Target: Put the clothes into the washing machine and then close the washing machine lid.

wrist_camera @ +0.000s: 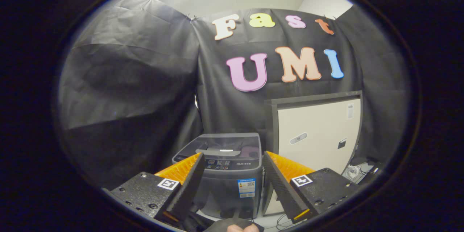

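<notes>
The washing machine (226,174) sits at lower centre of the frame, lid down, seen between the open jaws of the gripper (232,174) and beyond them. A cabinet (315,134) stands just right of it, against the booth wall behind.

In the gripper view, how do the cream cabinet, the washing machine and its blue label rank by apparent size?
1. Cream cabinet.
2. Washing machine, lid down, seen between the open jaws of the gripper; it stands nearer, so true size is unsure.
3. Blue label.
</notes>
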